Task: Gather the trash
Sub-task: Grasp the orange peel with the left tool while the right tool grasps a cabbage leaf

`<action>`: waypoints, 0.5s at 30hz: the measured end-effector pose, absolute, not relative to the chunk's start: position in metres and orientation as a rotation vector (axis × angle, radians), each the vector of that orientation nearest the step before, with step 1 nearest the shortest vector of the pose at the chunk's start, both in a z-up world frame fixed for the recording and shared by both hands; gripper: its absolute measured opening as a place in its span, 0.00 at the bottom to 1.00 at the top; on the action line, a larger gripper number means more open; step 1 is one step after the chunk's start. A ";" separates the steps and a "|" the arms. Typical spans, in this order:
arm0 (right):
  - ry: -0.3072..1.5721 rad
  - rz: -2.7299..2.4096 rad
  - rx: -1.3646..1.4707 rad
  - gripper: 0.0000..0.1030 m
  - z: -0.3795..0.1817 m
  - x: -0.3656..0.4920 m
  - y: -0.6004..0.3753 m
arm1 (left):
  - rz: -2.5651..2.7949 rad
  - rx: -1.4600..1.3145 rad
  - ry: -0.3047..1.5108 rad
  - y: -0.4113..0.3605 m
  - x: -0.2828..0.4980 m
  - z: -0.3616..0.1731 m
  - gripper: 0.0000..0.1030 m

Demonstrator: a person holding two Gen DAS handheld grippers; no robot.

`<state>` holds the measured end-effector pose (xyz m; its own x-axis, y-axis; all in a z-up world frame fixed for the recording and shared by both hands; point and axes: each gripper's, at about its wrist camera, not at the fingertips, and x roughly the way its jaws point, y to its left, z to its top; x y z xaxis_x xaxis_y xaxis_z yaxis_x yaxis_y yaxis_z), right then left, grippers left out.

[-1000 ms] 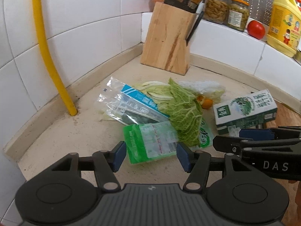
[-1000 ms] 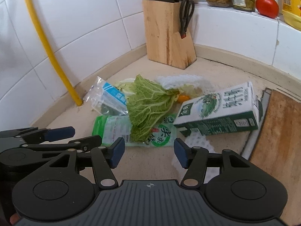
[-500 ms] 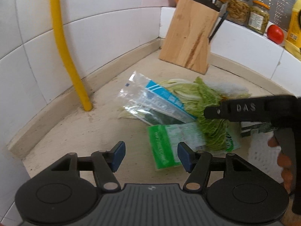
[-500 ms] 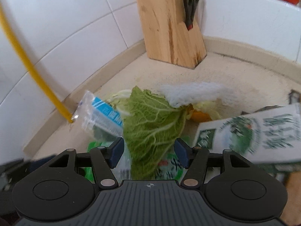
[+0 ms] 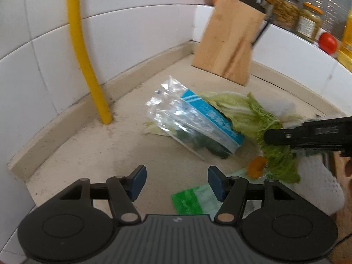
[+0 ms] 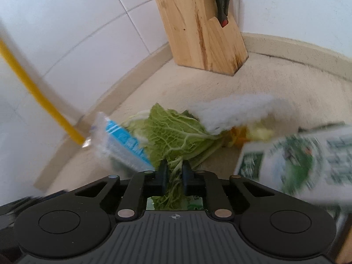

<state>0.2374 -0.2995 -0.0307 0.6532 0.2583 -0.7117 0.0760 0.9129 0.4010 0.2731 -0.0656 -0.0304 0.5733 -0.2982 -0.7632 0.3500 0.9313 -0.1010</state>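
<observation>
A pile of trash lies on the beige counter. A green cabbage leaf [image 6: 176,134] sits in the middle, and my right gripper [image 6: 174,176] is shut on its lower end. In the left wrist view the leaf [image 5: 259,118] hangs under that gripper [image 5: 272,137]. A clear plastic bag with a blue strip [image 5: 193,121] lies left of the leaf. A green and white wrapper [image 5: 195,200] lies close in front. My left gripper [image 5: 176,181] is open and empty above the counter, near the wrapper.
A green and white carton [image 6: 297,160], white foam netting [image 6: 237,112] and orange peel [image 5: 256,165] lie in the pile. A wooden knife block [image 5: 228,41] stands in the corner. A yellow pipe [image 5: 85,55] runs down the tiled wall. Jars and a tomato [image 5: 327,43] sit on the ledge.
My right gripper moved forward into the pile and shut on the cabbage leaf. My left gripper drew back to the left and stayed open.
</observation>
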 end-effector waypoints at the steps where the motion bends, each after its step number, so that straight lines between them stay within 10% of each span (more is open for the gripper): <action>1: 0.855 0.124 0.443 0.14 -0.027 0.230 -0.302 | -0.407 0.071 0.881 -0.067 0.270 -0.030 0.54; 15: 0.840 0.118 0.516 0.13 -0.002 0.122 -0.339 | -0.804 0.420 0.784 -0.111 0.227 -0.033 0.66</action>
<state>0.1223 -0.3387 -0.0016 0.6688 0.2990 -0.6807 0.0999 0.8711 0.4808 0.2275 -0.1109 -0.0329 0.4409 -0.4791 -0.7590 0.7708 0.6354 0.0467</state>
